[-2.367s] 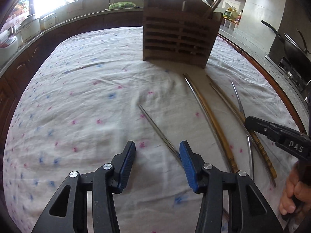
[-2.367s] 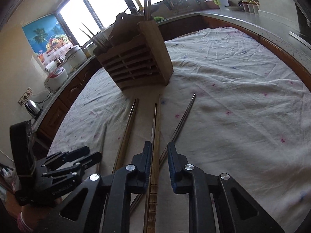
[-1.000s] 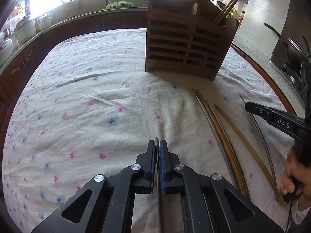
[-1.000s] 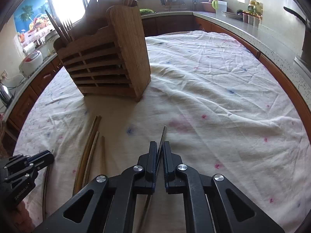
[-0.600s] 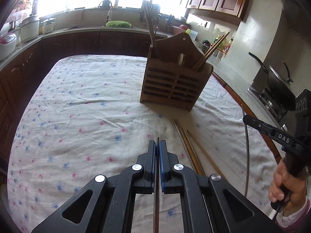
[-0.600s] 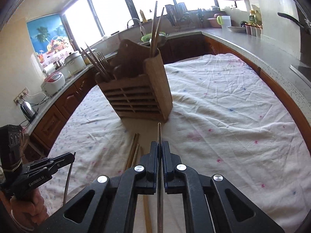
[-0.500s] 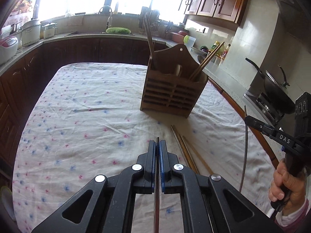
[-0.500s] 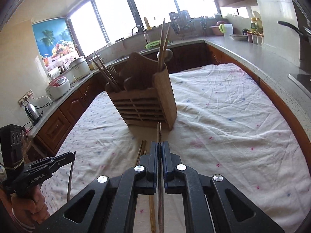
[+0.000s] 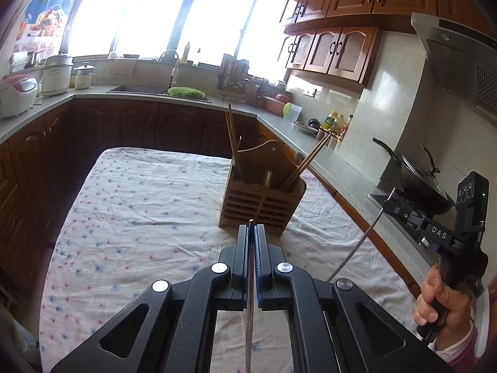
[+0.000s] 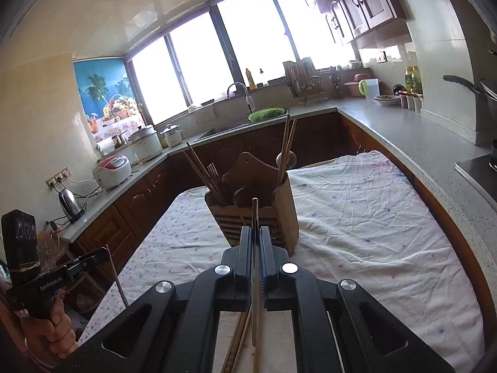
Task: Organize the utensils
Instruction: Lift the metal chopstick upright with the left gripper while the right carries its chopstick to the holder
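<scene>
Each hand holds one thin metal chopstick off the tabletop. The left gripper (image 9: pixel 252 233) has its fingers (image 9: pixel 240 248) clamped together on a metal chopstick (image 9: pixel 250 295) that runs lengthwise between them, its tip just past the fingertips and pointing toward the wooden utensil holder (image 9: pixel 259 208). The right gripper (image 10: pixel 255 236) is likewise pinched shut on a second metal chopstick (image 10: pixel 255 214), whose long axis follows the fingers, its far end aimed at the same holder; seen from the left side, this stick (image 9: pixel 354 248) hangs slanting down from the gripper into the air. The holder stands upright near the middle of the tabletop, slatted at the front, with wooden chopsticks (image 9: pixel 306 163) leaning out of its compartments. A few wooden chopsticks (image 10: pixel 237 342) lie on the cloth below the right gripper. The tabletop (image 9: pixel 139 205) is covered by a wrinkled white cloth dotted pink and blue. Dark wood cabinets and a grey counter (image 10: pixel 419 130) wrap around it, with bright windows, a sink and a green basket (image 10: pixel 266 113) behind. The cloth left of the holder lies bare and wide; its right edge runs close to the counter.
</scene>
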Motion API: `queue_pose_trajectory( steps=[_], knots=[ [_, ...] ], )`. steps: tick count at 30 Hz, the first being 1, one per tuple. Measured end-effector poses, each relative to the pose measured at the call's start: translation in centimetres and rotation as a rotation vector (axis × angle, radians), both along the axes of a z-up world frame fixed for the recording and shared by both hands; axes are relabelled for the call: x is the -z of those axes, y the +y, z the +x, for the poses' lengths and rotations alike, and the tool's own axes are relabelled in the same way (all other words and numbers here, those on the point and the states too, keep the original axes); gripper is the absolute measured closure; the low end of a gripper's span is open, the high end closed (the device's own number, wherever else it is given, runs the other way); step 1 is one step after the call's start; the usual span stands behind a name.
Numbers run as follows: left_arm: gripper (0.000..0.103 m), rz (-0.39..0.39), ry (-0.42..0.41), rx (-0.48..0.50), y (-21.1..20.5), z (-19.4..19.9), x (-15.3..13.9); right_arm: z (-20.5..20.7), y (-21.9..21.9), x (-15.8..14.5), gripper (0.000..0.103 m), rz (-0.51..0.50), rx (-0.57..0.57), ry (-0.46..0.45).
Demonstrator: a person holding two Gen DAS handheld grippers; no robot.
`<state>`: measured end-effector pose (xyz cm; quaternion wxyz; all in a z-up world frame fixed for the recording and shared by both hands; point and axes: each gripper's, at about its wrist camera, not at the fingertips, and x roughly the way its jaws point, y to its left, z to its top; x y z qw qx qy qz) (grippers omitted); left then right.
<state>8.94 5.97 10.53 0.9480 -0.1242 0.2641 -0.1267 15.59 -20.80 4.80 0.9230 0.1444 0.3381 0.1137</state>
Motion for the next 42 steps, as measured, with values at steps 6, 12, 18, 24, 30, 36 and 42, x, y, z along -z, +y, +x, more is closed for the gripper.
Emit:
queue_pose_trajectory(
  steps=[6, 12, 18, 24, 30, 36, 42],
  knots=[
    [0.102, 0.007, -0.019, 0.003, 0.0, -0.1, -0.3, 0.2, 0.1, -1.0, 0.099, -0.003, -0.008, -0.032],
    [0.103, 0.009, -0.037, 0.002, 0.2, 0.5, -0.6, 0.4, 0.3, -1.4, 0.099, -0.001, -0.016, -0.046],
    [0.103, 0.009, -0.054, -0.004, 0.5, 0.7, -0.9, 0.6, 0.4, -1.7, 0.099, 0.003, -0.018, -0.056],
    [0.103, 0.005, -0.069, -0.008, 0.8, 0.8, -1.0, 0.9, 0.7, -1.9, 0.099, 0.001, -0.024, -0.064],
    [0.103, 0.006, -0.079, -0.011, 1.1, 1.0, -1.1, 1.2, 0.8, -2.2, 0.099, 0.002, -0.027, -0.071],
    [0.103, -0.012, -0.02, -0.052, 2.2, 2.3, 0.3, 1.3, 0.9, -2.1, 0.099, 0.001, -0.03, -0.073],
    [0.074, -0.037, 0.193, -0.181, 5.0, 5.7, 5.1, 1.2, 0.8, -1.9, 0.099, 0.01, -0.03, -0.067]
  ],
)
